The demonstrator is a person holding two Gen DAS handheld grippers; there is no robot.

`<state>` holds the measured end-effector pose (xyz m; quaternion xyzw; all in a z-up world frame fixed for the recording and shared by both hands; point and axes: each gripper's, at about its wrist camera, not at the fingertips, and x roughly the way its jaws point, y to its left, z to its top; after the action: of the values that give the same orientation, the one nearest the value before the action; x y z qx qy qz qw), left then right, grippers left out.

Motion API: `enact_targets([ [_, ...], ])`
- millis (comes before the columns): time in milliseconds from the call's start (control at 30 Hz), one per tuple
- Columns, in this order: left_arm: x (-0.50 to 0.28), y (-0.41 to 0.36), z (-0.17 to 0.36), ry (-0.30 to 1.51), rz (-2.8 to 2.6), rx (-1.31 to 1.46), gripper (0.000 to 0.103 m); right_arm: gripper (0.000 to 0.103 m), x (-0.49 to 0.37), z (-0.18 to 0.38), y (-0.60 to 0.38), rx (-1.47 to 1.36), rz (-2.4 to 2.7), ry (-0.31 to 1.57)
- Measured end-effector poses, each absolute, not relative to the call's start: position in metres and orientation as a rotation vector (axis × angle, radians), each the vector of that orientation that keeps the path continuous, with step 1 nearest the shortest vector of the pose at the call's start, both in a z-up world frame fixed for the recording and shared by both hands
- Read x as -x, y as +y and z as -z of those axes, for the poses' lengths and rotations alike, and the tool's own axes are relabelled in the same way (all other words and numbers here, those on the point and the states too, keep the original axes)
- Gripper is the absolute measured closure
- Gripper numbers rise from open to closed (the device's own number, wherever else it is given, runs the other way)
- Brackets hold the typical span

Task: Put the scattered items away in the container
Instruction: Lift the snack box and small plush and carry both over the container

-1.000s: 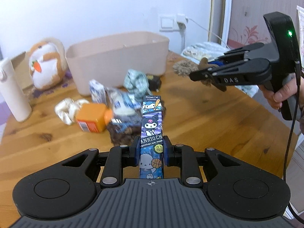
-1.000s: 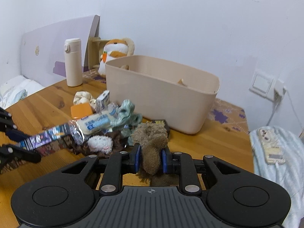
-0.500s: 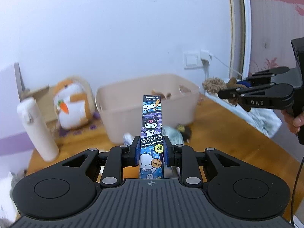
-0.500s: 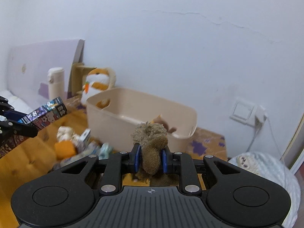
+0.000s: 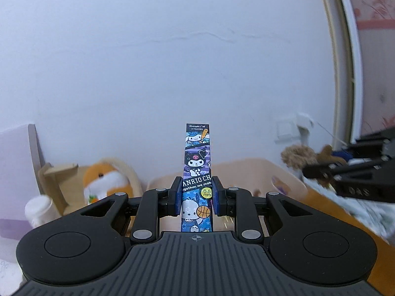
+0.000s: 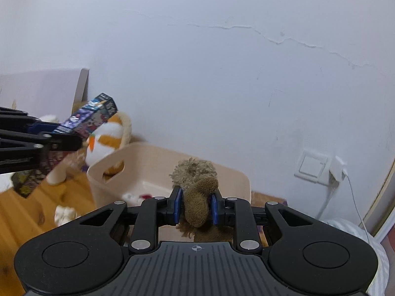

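My left gripper clamps a slim cartoon-printed pen box, my right gripper a shaggy brown plush toy, both raised toward the beige plastic tub for dropping in

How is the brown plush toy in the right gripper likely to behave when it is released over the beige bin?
The brown plush toy looks soft: it bulges around the right gripper pads, so it should probably spring back. Its shaggy part flops above the jaws, suggesting it is limp and light. It would likely drop into the beige bin without rolling.
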<state>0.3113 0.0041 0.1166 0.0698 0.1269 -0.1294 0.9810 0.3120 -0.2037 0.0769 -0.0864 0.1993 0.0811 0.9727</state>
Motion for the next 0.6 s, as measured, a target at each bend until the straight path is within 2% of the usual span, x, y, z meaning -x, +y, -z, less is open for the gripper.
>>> enact_targets([
  [233, -0.378, 0.007, -0.104, 0.309, 0.192, -0.084, 0.079, 0.081, -0.357, -0.074, -0.207, 0.13, -0.153, 0.407],
  [600, -0.434, -0.014, -0.069, 0.438, 0.186, -0.119, 0.079, 0.081, -0.422, -0.028, -0.209, 0.092, -0.14, 0.542],
])
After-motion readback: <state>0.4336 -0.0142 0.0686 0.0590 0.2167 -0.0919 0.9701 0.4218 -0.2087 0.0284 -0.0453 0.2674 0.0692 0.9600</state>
